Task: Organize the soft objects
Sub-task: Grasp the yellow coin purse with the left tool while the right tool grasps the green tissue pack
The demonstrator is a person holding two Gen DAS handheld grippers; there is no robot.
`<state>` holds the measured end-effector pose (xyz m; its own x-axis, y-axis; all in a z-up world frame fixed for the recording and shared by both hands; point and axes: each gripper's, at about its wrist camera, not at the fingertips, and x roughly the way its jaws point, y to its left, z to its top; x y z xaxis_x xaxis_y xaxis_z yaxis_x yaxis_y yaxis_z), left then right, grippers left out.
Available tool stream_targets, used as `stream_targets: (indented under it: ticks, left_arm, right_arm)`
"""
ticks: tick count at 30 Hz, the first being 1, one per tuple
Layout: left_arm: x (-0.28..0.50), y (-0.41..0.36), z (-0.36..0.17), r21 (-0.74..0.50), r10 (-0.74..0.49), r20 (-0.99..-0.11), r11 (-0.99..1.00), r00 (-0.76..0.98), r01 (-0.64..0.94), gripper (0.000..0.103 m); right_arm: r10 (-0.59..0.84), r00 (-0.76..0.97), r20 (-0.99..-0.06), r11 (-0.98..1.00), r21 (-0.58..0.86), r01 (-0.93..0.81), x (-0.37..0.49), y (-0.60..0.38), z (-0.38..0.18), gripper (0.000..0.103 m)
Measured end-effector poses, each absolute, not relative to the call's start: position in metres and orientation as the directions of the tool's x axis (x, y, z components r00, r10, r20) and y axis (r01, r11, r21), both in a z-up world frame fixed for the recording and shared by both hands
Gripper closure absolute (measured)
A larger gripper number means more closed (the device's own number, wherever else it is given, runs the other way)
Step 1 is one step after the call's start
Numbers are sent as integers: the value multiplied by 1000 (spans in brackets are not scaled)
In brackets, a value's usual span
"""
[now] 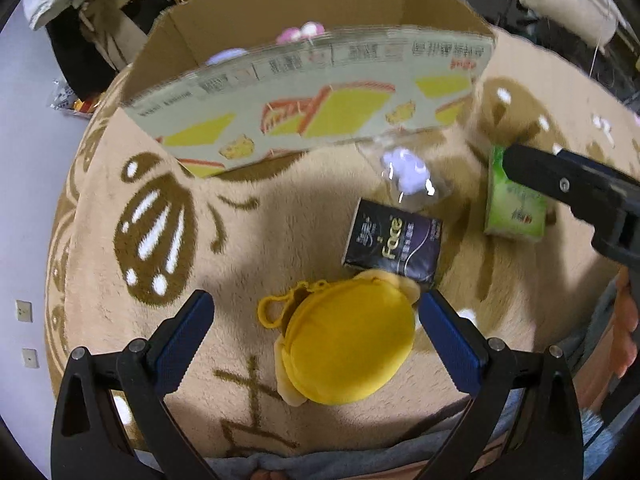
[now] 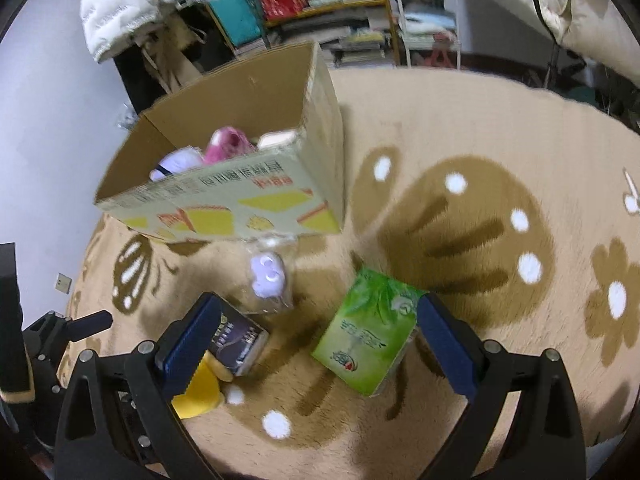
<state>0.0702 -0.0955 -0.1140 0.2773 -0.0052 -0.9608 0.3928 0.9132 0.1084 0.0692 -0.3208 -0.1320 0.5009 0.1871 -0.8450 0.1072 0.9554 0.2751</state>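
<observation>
A yellow round plush pouch [image 1: 346, 344] lies on the beige rug between the fingers of my open left gripper [image 1: 316, 320]; the fingers do not touch it. A dark tissue pack [image 1: 394, 246] lies just beyond it, and a clear bag with a lilac soft toy [image 1: 406, 174] lies further on. My open right gripper [image 2: 312, 328] hovers over a green tissue pack [image 2: 366, 330], with its right finger at the pack's corner. The dark pack [image 2: 238, 338], the lilac toy bag [image 2: 268, 274] and the yellow pouch [image 2: 198, 394] also show there. The cardboard box [image 2: 248, 208] holds pink and white soft toys.
The box [image 1: 320, 92] stands on the rug at the far side, open at the top. The right gripper's body [image 1: 576, 196] reaches in from the right over the green pack [image 1: 514, 208]. Shelves [image 2: 320, 4], a white jacket [image 2: 120, 4] and clutter stand beyond the rug.
</observation>
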Motion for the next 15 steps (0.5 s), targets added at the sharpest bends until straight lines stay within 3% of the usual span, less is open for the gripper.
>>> stream_targets:
  ticks: [7, 10, 12, 15]
  left_arm:
    - [71, -102, -134, 138, 44, -973, 900, 228, 414, 2]
    - [71, -106, -140, 144, 55, -976, 892, 213, 428, 2]
    - [71, -109, -143, 148, 61, -977, 888, 206, 436, 2]
    - [70, -115, -147, 150, 68, -979, 880, 194, 450, 2]
  right_arm:
    - [145, 388, -910, 960, 224, 169, 77, -327, -156, 3]
    - [152, 348, -925, 958, 225, 180, 82, -330, -167, 13]
    - [138, 321, -937, 963, 202, 176, 85, -329, -174, 28]
    - [123, 293, -948, 969, 178, 170, 88, -326, -182, 28]
